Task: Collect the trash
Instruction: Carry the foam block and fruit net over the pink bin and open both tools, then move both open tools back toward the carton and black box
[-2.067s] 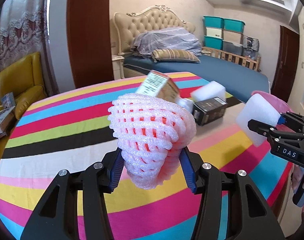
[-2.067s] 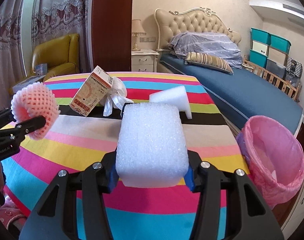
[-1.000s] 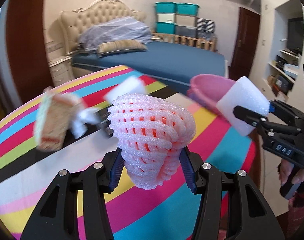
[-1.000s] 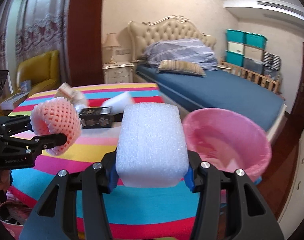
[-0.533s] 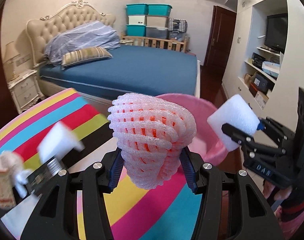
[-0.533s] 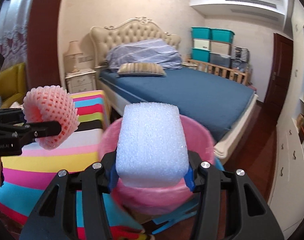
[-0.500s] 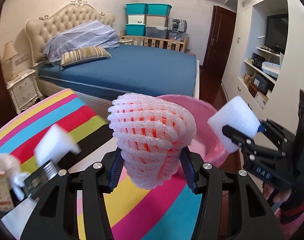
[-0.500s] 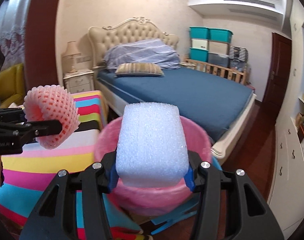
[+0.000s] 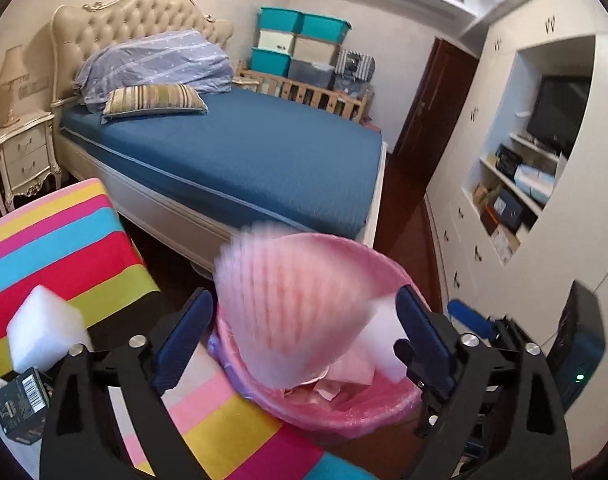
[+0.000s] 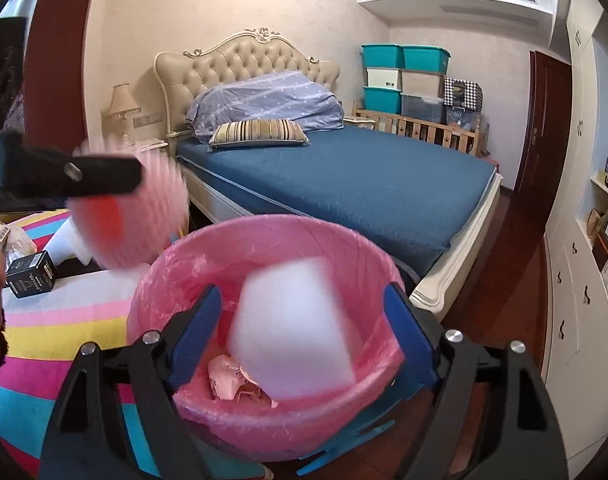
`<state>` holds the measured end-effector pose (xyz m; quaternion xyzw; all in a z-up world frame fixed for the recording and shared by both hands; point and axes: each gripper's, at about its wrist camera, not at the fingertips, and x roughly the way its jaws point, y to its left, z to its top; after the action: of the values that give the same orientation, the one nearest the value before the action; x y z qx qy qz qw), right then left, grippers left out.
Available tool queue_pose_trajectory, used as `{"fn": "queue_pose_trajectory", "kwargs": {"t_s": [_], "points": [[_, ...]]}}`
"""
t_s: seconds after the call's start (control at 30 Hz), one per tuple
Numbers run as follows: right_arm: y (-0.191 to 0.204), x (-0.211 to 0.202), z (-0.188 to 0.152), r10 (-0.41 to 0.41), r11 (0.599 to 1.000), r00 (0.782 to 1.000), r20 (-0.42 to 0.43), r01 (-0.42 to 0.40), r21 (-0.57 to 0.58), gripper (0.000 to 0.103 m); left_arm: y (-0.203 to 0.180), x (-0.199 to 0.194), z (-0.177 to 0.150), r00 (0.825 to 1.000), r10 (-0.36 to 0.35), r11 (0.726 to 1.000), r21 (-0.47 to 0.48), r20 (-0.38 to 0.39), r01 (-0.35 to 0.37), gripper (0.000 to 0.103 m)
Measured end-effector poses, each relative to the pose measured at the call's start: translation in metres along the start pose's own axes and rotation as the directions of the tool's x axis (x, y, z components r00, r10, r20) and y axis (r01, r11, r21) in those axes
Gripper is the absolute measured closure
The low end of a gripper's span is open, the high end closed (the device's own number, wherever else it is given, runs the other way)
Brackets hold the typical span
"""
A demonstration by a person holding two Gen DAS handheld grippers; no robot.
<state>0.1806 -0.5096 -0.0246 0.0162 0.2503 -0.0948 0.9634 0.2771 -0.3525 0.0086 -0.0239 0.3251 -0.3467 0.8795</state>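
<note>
We've just let go: both the left hand-held gripper [image 9: 304,320] and right hand-held gripper [image 10: 302,316] gape apart, foam net [image 9: 292,308] and foam block [image 10: 292,328] dropping into the pink bin [image 10: 164,280] beside the worktop's [image 9: 64,248] edge.

Pink bin [image 10: 264,420] lined with thin glossy crinkled plastic; white block [image 10: 292,328] matt foam; pink net sleeve [image 9: 288,304] foam mesh; striped tablecloth [image 9: 64,248] matt cloth.

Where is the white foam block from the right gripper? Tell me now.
In the right wrist view, the white foam block is blurred, loose between the open right gripper fingers, over the pink bin.
</note>
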Motion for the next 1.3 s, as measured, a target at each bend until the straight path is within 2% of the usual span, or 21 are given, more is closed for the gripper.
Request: {"fn": "queue_pose_trajectory", "kwargs": {"t_s": [0.17,0.23,0.37,0.5,0.63,0.77,0.87,0.97,1.2,1.3], "points": [[0.003,-0.021,-0.009,-0.014,1.0,0.999,0.03,0.014,-0.004,0.02,0.022,-0.039,-0.014,0.996,0.077,0.997,0.017,0.049,-0.078,0.01],[0.006,-0.032,-0.012,0.002,1.0,0.999,0.039,-0.002,-0.003,0.019,0.034,-0.056,-0.027,0.99,0.132,0.991,0.021,0.053,-0.133,0.01],[0.019,-0.048,-0.014,0.027,1.0,0.998,0.052,-0.026,-0.013,0.019,0.052,-0.079,-0.052,0.98,0.198,0.98,0.012,0.03,-0.198,0.01],[0.043,-0.055,-0.011,0.066,0.998,0.997,0.048,-0.066,-0.019,0.019,0.065,-0.094,-0.075,0.969,0.248,0.968,0.052,-0.018,-0.247,0.01],[0.072,-0.056,-0.009,0.108,0.993,0.993,0.04,-0.106,-0.052,0.019,0.075,-0.112,-0.093,0.948,0.319,0.942,0.115,-0.019,-0.315,0.009],[0.106,-0.054,-0.009,0.154,0.984,0.988,0.017,-0.152,-0.099,0.019,0.094,-0.142,-0.105,0.924,0.383,0.916,0.121,0.012,-0.382,0.009],[0.127,-0.054,-0.011,0.185,0.974,0.983,-0.001,-0.184,-0.129,0.019,0.119,-0.17,-0.111,0.893,0.448,0.887,0.11,0.037,-0.45,0.009],[0.147,-0.053,-0.011,0.226,0.963,0.974,-0.018,-0.226,-0.145,0.018,0.147,-0.194,-0.119,0.863,0.504,0.859,0.087,0.029,-0.505,0.009],[0.201,-0.049,-0.009,0.303,0.927,0.951,-0.057,-0.308,-0.214,0.018,0.213,-0.233,-0.143,0.833,0.552,0.833,-0.027,-0.05,-0.553,0.009],[0.224,-0.047,-0.007,0.317,0.91,0.945,-0.076,-0.326,-0.257,0.018,0.221,-0.24,-0.15,0.827,0.558,0.827,-0.045,-0.06,-0.561,0.009]]}}
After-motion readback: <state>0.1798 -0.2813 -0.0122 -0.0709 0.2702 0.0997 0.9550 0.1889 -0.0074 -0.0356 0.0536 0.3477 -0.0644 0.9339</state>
